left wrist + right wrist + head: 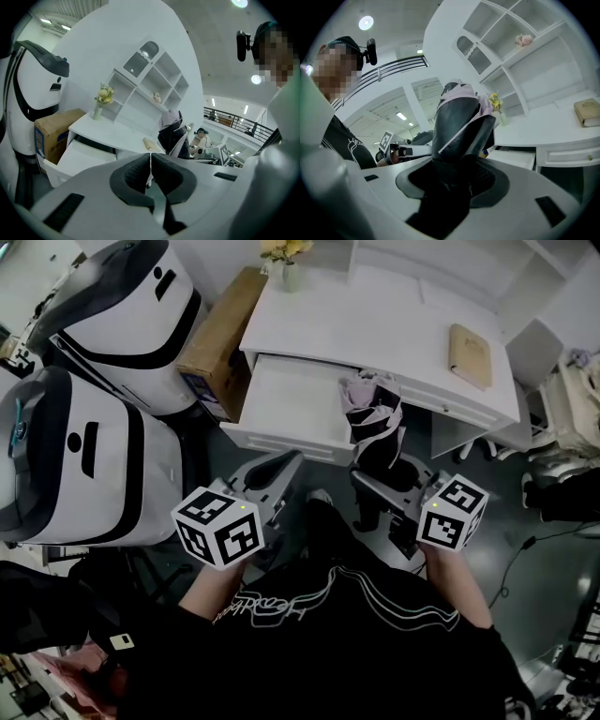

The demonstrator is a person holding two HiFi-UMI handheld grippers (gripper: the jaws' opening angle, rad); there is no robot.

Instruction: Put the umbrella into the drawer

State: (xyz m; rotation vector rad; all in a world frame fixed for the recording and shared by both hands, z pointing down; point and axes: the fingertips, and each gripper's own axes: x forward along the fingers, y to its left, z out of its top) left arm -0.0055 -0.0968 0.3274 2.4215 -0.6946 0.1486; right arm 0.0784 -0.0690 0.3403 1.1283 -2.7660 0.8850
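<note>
Head view: folded umbrella (375, 423), black w/ pale pink cloth, stood at centre frame. Its far end sat over the right end of the open drawer (281, 399); contact couldn't be told.
Right gripper: right gripper (382, 479) had its jaws clamped on the umbrella's lower end. In the right gripper view the bundle (459, 126) rose from the jaws toward upper centre.
Left gripper: left gripper (150, 164) had both pads pressed together w/ nothing between them. It hovered at lower left of the umbrella, short of the drawer front.
Handling: prob. light, w/ a stiff core under soft, loose cloth. Folds looked slack near the top, so they could bunch or slide under a pinch.
Hold point: low on the bundle, where the cloth wrapped tight, seemed the firmest spot. The pink flaps up top looked too floppy to hold.
Edges: 2 to mind, the drawer's front lip and the desk (394, 324) edge just above the drawer's back. A cardboard box (220, 334) stood close at the drawer's left.
Room: drawer floor showed bare white and ran wide left-right. Judged enough length to lay the umbrella flat along it, coming in from the front.
</note>
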